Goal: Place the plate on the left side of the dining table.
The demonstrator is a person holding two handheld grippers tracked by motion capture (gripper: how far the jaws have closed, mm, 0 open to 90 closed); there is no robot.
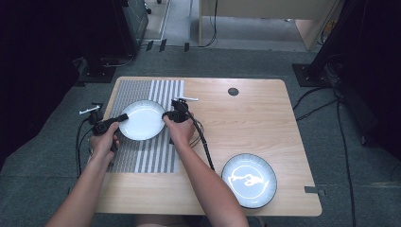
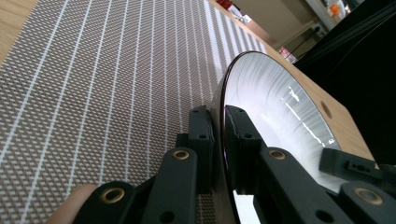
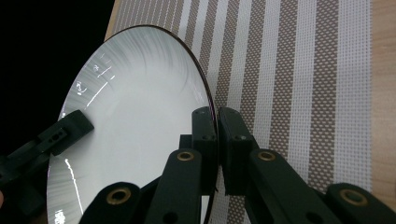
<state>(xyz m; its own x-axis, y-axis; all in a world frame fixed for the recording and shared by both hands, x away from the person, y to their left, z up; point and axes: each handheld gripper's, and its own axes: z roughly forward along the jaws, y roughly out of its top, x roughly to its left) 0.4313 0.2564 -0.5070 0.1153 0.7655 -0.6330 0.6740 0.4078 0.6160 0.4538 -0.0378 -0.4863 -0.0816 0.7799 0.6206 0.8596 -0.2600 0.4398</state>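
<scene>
A white plate [image 1: 142,119] with a dark rim sits over the striped grey-and-white placemat [image 1: 142,156] at the table's left. My left gripper [image 1: 122,117] is shut on the plate's left rim, and my right gripper [image 1: 166,116] is shut on its right rim. In the left gripper view the jaws of my left gripper [image 2: 218,122] pinch the plate [image 2: 275,107] edge, with the other gripper's jaw at the far rim. In the right gripper view my right gripper [image 3: 217,122] clamps the plate [image 3: 140,107] edge above the placemat [image 3: 299,84].
A second plate [image 1: 249,179] with a dark rim and glossy white centre rests near the table's front right. A small dark round disc [image 1: 233,91] is set in the wooden table [image 1: 246,123] top toward the back. Cables trail from both grippers.
</scene>
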